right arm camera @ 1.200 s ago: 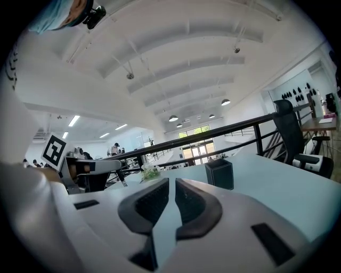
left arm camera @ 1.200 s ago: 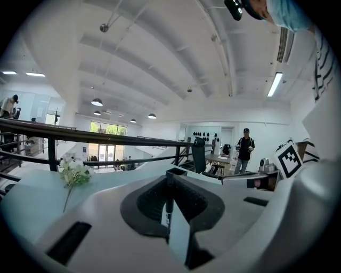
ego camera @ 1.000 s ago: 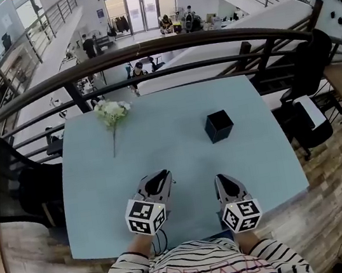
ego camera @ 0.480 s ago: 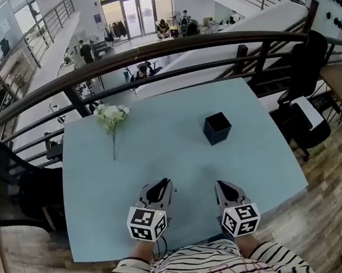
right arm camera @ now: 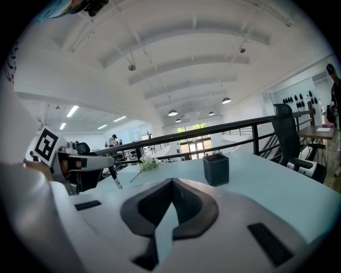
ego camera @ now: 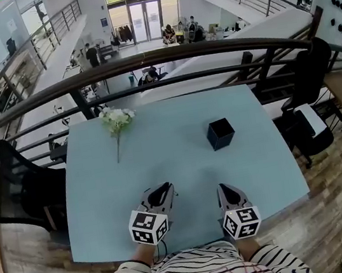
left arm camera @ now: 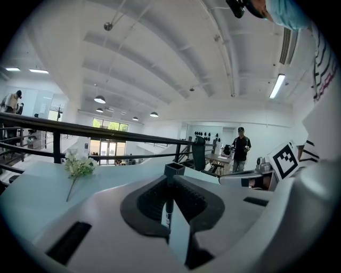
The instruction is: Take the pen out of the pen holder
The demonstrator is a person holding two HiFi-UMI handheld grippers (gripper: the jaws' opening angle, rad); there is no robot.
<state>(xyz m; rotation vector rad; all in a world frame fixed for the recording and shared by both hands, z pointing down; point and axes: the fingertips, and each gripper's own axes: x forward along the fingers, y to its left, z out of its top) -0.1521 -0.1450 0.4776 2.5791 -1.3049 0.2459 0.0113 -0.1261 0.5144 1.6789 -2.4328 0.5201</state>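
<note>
The pen holder [ego camera: 221,134] is a small black open-topped box standing on the light blue table [ego camera: 175,164], right of centre. My left gripper [ego camera: 160,191] hovers near the table's front edge, shut on a thin dark pen [left arm camera: 168,205] that stands upright between its jaws. The right gripper view shows that pen [right arm camera: 114,178] hanging down from the left gripper. My right gripper [ego camera: 224,190] is beside it, shut with nothing in it. The holder [right arm camera: 216,169] stands ahead of the right gripper [right arm camera: 172,181], well apart from it. From the left gripper [left arm camera: 169,184] the holder [left arm camera: 174,169] shows just past the jaw tips.
A white flower [ego camera: 115,119] on a thin stem lies at the table's far left. A dark metal railing [ego camera: 158,54] runs along the far edge. Black chairs [ego camera: 11,183] stand at the left and at the right [ego camera: 313,116]. People stand in the hall beyond.
Only the head view has shifted slightly. Both grippers, the holder and the flower keep their places.
</note>
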